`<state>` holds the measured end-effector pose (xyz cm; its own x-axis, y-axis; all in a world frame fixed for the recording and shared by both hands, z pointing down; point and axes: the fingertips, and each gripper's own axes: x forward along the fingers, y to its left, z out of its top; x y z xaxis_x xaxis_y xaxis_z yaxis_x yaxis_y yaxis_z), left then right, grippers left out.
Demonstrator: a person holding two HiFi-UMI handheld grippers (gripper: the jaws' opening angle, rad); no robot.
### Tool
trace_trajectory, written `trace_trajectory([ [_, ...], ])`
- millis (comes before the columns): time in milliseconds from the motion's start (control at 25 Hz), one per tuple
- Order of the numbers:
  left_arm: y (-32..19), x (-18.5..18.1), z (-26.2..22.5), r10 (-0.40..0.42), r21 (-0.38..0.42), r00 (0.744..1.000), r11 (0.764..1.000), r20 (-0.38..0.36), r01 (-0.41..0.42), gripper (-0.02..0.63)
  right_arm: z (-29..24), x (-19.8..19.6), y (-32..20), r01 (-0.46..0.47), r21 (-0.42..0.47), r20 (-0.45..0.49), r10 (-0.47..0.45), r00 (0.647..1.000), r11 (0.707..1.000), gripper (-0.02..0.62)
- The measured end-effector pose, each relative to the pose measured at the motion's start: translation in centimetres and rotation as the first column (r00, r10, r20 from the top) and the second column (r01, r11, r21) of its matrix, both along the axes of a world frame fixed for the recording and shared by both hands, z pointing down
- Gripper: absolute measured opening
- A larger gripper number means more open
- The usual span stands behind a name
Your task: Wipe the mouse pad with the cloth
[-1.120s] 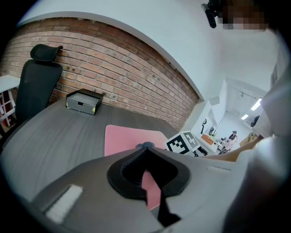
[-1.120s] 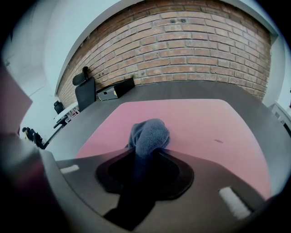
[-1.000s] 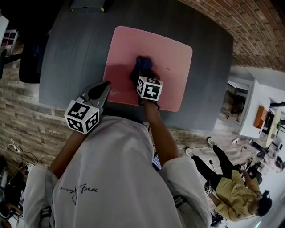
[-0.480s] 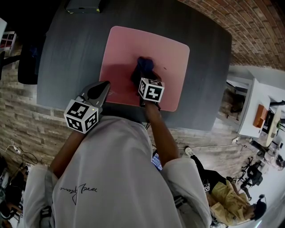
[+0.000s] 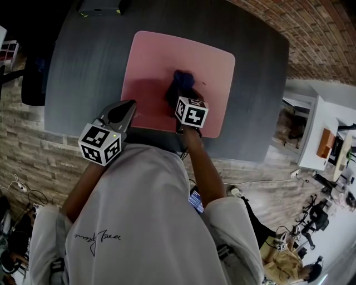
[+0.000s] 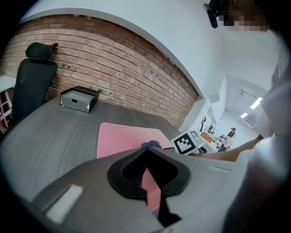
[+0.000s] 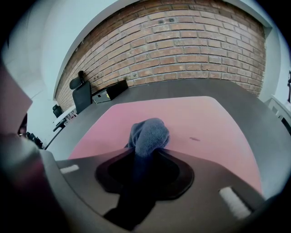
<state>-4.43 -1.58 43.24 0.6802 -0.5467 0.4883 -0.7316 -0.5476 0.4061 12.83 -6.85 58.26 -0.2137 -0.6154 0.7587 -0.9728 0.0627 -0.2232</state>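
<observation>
A pink mouse pad (image 5: 167, 61) lies on the dark grey table (image 5: 83, 67); it also shows in the left gripper view (image 6: 118, 139) and the right gripper view (image 7: 204, 123). My right gripper (image 5: 179, 96) is shut on a bunched blue cloth (image 5: 181, 82), which rests on the pad's middle. In the right gripper view the cloth (image 7: 148, 135) sticks out between the closed jaws (image 7: 145, 152). My left gripper (image 5: 123, 111) hovers at the pad's near left corner, its jaws shut on nothing (image 6: 145, 154).
A black box (image 5: 99, 6) sits at the table's far edge, also seen in the left gripper view (image 6: 78, 98). A black office chair (image 6: 32, 82) stands to the left. A small dark speck (image 7: 194, 139) marks the pad. A brick wall lies behind.
The right gripper and cloth stay near the pad's middle, barely shifted to the right. The left gripper holds its place.
</observation>
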Motion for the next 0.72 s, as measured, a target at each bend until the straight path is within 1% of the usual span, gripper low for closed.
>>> trace_trajectory([
  [360, 0.3, 0.2, 0.7, 0.008, -0.018, 1.000, 1.000, 0.017, -0.008, 0.012, 0.0, 2.2, 0.4, -0.025, -0.011, 0.018, 0.025, 1.000, 1.000, 0.114],
  [720, 0.3, 0.3, 1.1, 0.004, -0.041, 1.000, 0.999, 0.008, -0.004, 0.012, 0.0, 3.4, 0.7, -0.024, -0.009, 0.015, 0.024, 1.000, 1.000, 0.114],
])
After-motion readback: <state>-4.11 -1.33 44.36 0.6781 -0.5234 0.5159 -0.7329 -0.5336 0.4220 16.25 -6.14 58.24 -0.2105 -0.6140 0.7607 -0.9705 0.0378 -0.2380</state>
